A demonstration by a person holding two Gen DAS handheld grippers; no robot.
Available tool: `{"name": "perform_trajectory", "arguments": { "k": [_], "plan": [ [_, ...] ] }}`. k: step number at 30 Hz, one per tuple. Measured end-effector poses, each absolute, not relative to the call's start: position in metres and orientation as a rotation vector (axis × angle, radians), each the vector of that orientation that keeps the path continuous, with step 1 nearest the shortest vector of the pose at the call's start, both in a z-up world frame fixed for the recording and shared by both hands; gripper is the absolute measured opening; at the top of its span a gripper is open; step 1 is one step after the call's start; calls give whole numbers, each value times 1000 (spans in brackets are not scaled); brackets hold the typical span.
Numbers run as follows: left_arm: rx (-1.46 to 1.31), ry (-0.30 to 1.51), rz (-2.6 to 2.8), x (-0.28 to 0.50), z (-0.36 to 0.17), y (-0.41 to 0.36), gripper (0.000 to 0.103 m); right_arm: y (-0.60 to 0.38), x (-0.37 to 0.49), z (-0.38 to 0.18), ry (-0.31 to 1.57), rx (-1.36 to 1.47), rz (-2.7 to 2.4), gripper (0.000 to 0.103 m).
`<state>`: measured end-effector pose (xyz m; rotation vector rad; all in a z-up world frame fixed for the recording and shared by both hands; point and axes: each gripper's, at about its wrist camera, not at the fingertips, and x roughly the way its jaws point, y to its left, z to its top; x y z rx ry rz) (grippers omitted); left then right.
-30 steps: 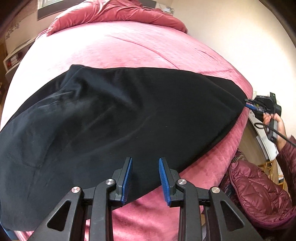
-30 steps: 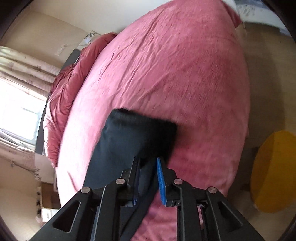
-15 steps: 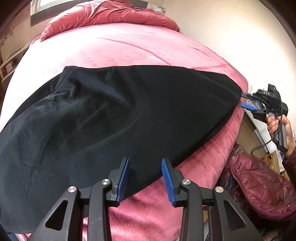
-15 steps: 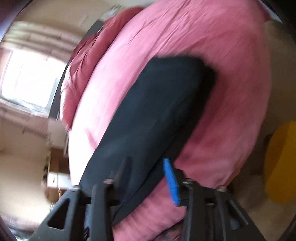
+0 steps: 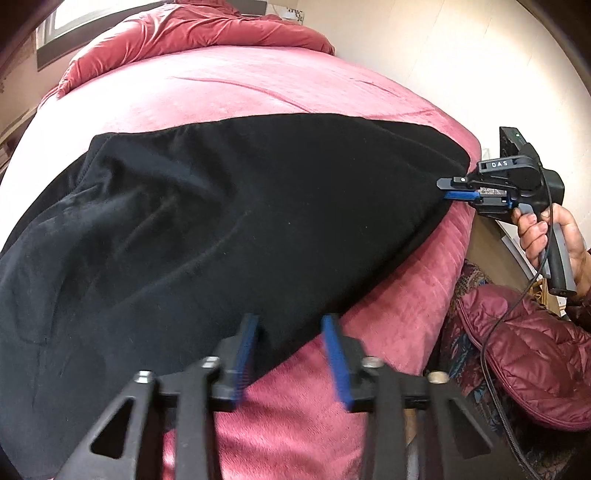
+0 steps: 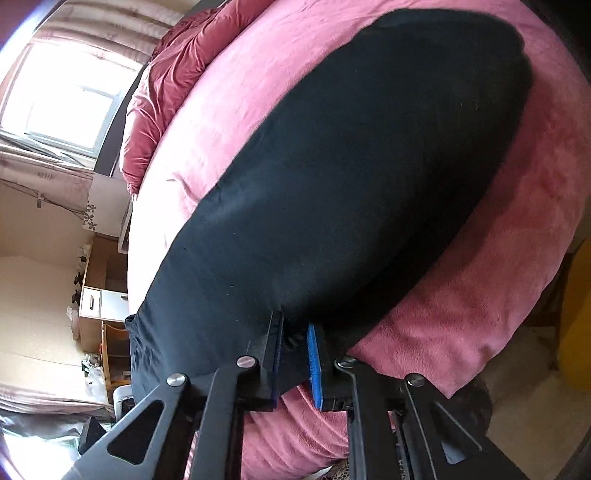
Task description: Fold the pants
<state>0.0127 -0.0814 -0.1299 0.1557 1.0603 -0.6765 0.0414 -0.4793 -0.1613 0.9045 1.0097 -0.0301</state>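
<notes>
Black pants (image 5: 207,229) lie spread across a pink bed, folded lengthwise. My left gripper (image 5: 291,354) is open, its blue pads astride the pants' near edge without gripping it. My right gripper (image 6: 295,354) has its jaws close together on the pants' edge (image 6: 291,332) near the bed's side. In the left wrist view the right gripper (image 5: 448,189) is at the pants' far right end, pinching the cloth. The pants (image 6: 351,177) stretch away across the bed in the right wrist view.
The pink bedspread (image 5: 240,85) covers the bed, with a bunched red duvet (image 5: 192,29) at its head. A maroon puffy jacket (image 5: 524,354) is beside the bed. A yellow object (image 6: 576,317) stands on the floor. Shelves and a window (image 6: 70,92) are at the left.
The right gripper let go of the pants, opened, moved along the edge and has closed on the cloth again. The left gripper opened wider and shifted slightly.
</notes>
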Motion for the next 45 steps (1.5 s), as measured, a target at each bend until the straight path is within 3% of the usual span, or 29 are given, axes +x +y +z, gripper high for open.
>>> {"name": "perform_trajectory", "arguments": {
  "k": [3, 8, 13, 16, 19, 22, 27, 30, 40, 45],
  "plan": [
    [142, 1068, -662, 19, -133, -77, 5, -477, 40, -152, 1015, 840, -42, 7],
    [72, 1058, -700, 18, -122, -62, 1, -471, 31, -123, 982, 745, -27, 6],
    [25, 1116, -681, 19, -134, -47, 1, -472, 25, -146, 1060, 748, -64, 6],
    [-53, 1126, -659, 20, -132, -34, 2, -473, 29, -158, 1070, 773, -74, 6],
    [-155, 1113, -644, 21, -123, -16, 10, -475, 32, -155, 1073, 773, -54, 10],
    [-219, 1096, -586, 21, -115, 11, 14, -479, 30, -144, 1085, 737, -55, 21],
    [-258, 1067, -452, 17, -109, 57, 24, -451, 34, -110, 1076, 581, 39, 21],
    [-272, 1065, -367, 17, -109, 82, 25, -411, 50, -100, 1087, 503, 179, 29],
    [-325, 1143, -175, 8, -133, 116, 24, -214, 108, -128, 1236, 168, 589, 29],
    [-542, 1116, -153, -9, -131, 146, 25, -168, 129, -124, 1221, 145, 655, 29]
  ]
}}
